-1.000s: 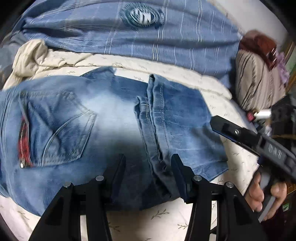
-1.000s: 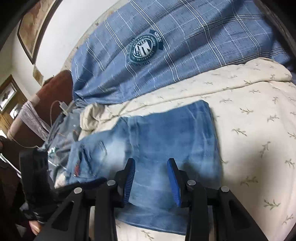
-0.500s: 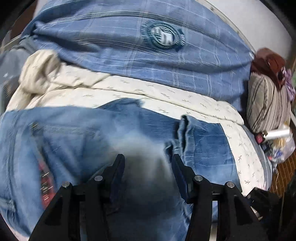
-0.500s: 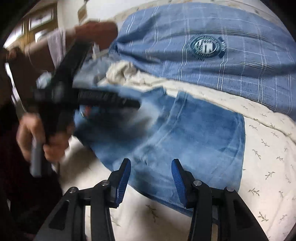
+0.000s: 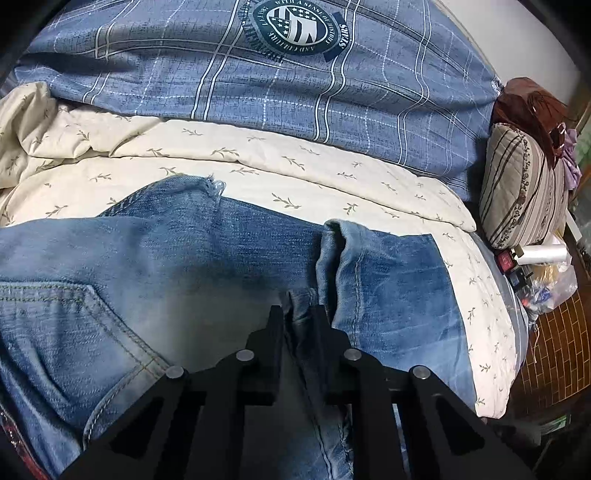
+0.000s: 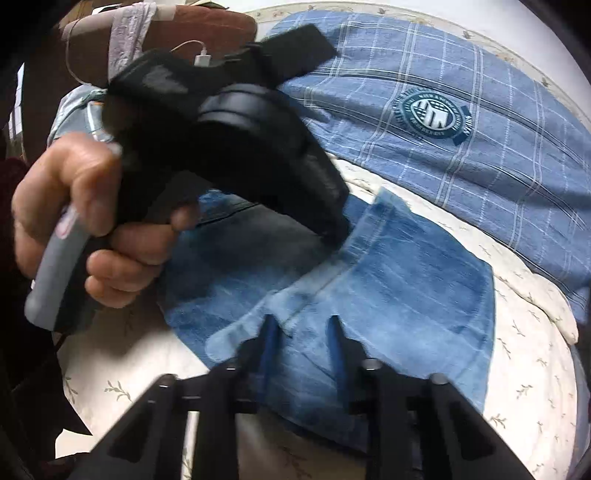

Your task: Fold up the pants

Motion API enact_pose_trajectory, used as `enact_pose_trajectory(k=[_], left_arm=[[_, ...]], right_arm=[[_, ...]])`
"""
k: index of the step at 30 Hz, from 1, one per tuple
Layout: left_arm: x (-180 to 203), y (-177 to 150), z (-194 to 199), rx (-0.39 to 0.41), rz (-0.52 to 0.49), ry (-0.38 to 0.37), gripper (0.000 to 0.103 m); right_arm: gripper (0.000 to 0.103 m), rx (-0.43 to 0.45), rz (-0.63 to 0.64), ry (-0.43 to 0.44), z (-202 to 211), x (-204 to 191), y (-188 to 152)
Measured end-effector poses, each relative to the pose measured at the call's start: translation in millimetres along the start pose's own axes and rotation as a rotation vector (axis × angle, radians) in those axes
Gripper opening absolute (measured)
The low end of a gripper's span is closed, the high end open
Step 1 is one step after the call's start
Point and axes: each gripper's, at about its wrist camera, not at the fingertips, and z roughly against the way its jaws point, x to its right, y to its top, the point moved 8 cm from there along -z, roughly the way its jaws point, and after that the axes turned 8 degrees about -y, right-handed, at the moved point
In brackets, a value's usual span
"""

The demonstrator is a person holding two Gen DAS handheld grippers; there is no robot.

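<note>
My left gripper (image 5: 300,319) has just closed on a denim fold; my right gripper (image 6: 301,328) has just closed on the pants (image 6: 406,280) hem. Pants lie on the cream bedsheet (image 5: 258,162); plaid quilt (image 5: 332,96) behind.

Cream leaf-print bedspread (image 5: 258,162), blue plaid quilt (image 5: 369,96), striped cushion (image 5: 521,184), brown tiled floor (image 5: 557,332), pale wall (image 6: 498,18)

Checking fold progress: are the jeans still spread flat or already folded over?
Partly folded. The jeans have a leg end doubled back over the thigh, its hem lying on top, and the left gripper pinches that fold.
</note>
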Motion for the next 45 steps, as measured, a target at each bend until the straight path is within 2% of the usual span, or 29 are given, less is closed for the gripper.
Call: enact_pose_trajectory(k=[4, 7, 11, 13, 17, 19, 21, 23, 27, 29, 30, 31, 32, 33, 35, 38, 40, 42, 43, 45], left_arm=[[-3.0, -0.3, 1.7, 0.003, 0.036, -0.038, 0.014], [-5.9, 5.2, 5.9, 0.029, 0.072, -0.063, 0.008], [-9.2, 13.1, 10.8, 0.065, 0.101, -0.071, 0.007], [-13.6, 15.2, 11.9, 0.072, 0.120, -0.063, 0.007], [-21.7, 21.4, 26.4, 0.133, 0.126, -0.022, 0.007], [-20.6, 22.9, 30.9, 0.156, 0.112, -0.018, 0.008], [-12.7, 22.6, 32.7, 0.170, 0.069, -0.006, 0.007], [-4.7, 21.7, 33.1, 0.181, 0.020, 0.017, 0.008], [10.8, 17.3, 26.9, 0.186, -0.105, 0.113, 0.008], [10.9, 16.7, 20.8, 0.173, -0.130, 0.167, 0.010], [7.2, 15.2, 16.6, 0.155, -0.131, 0.205, 0.011], [1.0, 12.7, 11.2, 0.129, -0.124, 0.248, 0.012], [-3.4, 11.2, 7.4, 0.111, -0.114, 0.271, 0.012], [-8.9, 10.1, 4.1, 0.093, -0.095, 0.282, 0.012], [-14.0, 10.0, 3.7, 0.088, -0.064, 0.264, 0.012], [-18.5, 13.9, 14.8, 0.136, -0.033, 0.248, 0.012], [-18.7, 16.1, 23.7, 0.172, -0.019, 0.246, 0.012], [-18.0, 16.7, 33.9, 0.202, -0.011, 0.253, 0.014], [-17.7, 15.7, 38.9, 0.211, -0.012, 0.265, 0.020], [-14.3, 12.3, 51.1, 0.233, -0.020, 0.290, 0.039]], right_arm=[[0.013, 0.013, -0.101, 0.046, 9.1, 12.4, 1.5], [0.012, 0.045, -0.184, 0.114, 25.6, 24.9, 5.1], [0.012, 0.094, -0.229, 0.183, 49.4, 28.9, 5.4], [0.012, 0.085, -0.222, 0.213, 51.9, 23.7, 1.3], [0.013, 0.008, -0.176, 0.230, 37.0, 1.9, -11.9], [0.016, -0.077, -0.163, 0.240, 20.0, -8.8, -20.7], [0.017, -0.076, -0.177, 0.243, 20.2, -6.9, -17.8], [0.019, -0.097, -0.206, 0.285, 22.7, -1.3, -16.3], [0.022, -0.098, -0.259, 0.367, 31.5, 7.9, -18.0], [0.022, -0.086, -0.287, 0.466, 41.4, 8.4, -16.8], [0.026, -0.083, -0.296, 0.490, 43.6, 8.1, -16.5], [0.037, -0.076, -0.301, 0.496, 44.9, 7.8, -16.2], [0.052, -0.073, -0.301, 0.486, 44.5, 8.3, -15.7], [0.054, -0.063, -0.304, 0.481, 44.3, 9.3, -14.6], [0.054, -0.032, -0.315, 0.479, 48.0, 12.5, -11.5], [0.054, 0.018, -0.383, 0.412, 49.4, 30.0, -7.1], [0.054, 0.006, -0.423, 0.388, 38.8, 39.1, -5.0], [0.054, -0.034, -0.410, 0.373, 26.5, 35.2, -6.7], [0.054, -0.069, -0.374, 0.353, 18.3, 26.9, -9.9], [0.054, -0.117, -0.311, 0.319, 7.2, 15.1, -19.2]])
